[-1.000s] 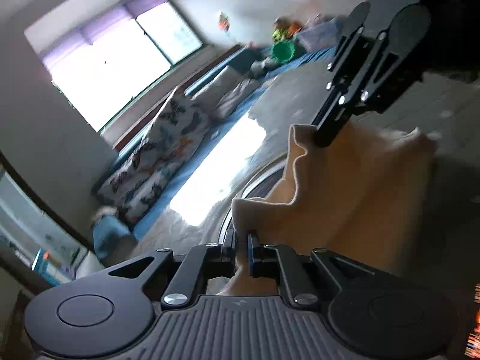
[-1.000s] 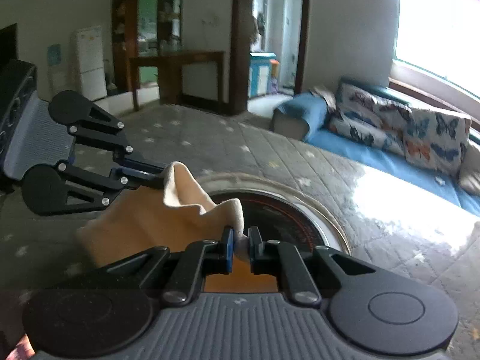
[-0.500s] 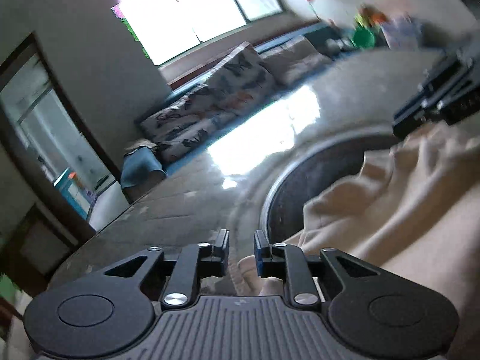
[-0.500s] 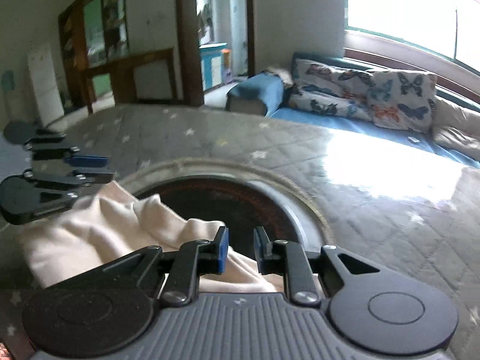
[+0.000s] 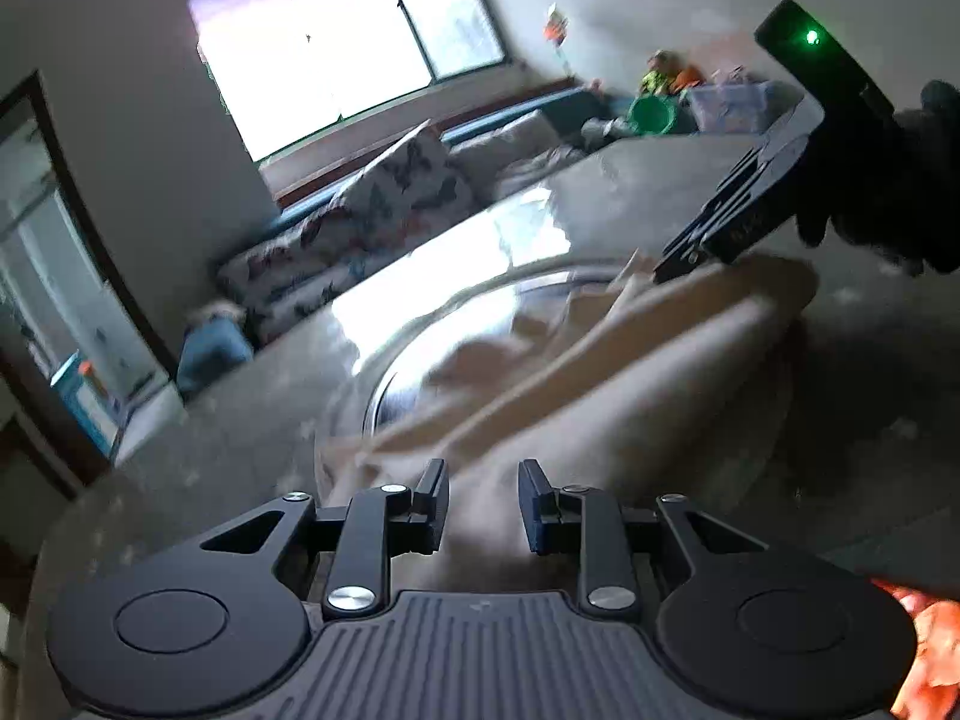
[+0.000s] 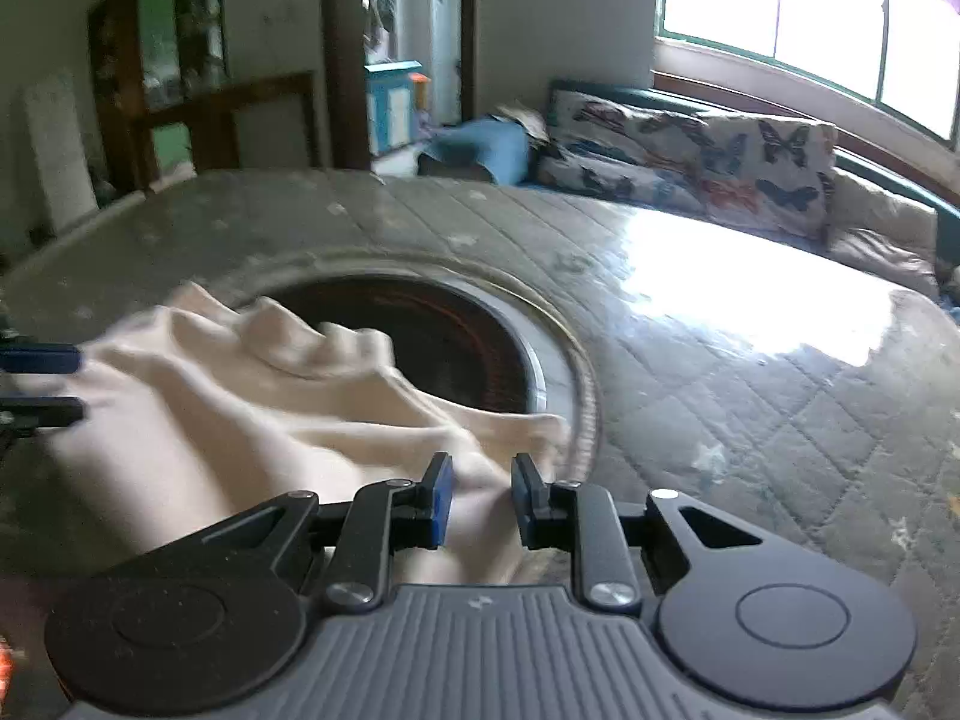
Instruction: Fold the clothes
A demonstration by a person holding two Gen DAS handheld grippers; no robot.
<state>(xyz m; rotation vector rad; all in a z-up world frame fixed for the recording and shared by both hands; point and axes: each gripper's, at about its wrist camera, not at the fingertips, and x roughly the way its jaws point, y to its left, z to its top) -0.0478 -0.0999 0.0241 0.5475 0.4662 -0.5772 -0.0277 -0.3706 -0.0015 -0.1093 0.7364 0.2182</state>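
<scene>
A cream garment (image 5: pixel 630 372) lies rumpled on the round quilted table (image 6: pixel 720 390), partly over the dark round inset (image 6: pixel 432 336) in the table's middle. My left gripper (image 5: pixel 483 498) hovers low over the garment's near edge. Its jaws are opening, with cloth beneath the gap and the pads clear of it. My right gripper (image 6: pixel 483 492) sits at another edge of the same garment (image 6: pixel 240 408), jaws also opening, a fold lying loose between them. Each gripper shows in the other's view: the right gripper (image 5: pixel 690 252) at upper right, the left gripper (image 6: pixel 42 384) at the left edge.
A dark-gloved hand (image 5: pixel 888 180) holds the right gripper. A sofa with butterfly cushions (image 6: pixel 720 150) runs behind the table under a bright window (image 5: pixel 336 48). Something orange (image 5: pixel 924 648) shows at the left wrist view's lower right corner. A doorway and wooden furniture (image 6: pixel 240 114) stand at the back left.
Both grippers were shut on the garment's corners, holding it up. They have come down, their jaws have parted, and the cloth has dropped onto the table.
</scene>
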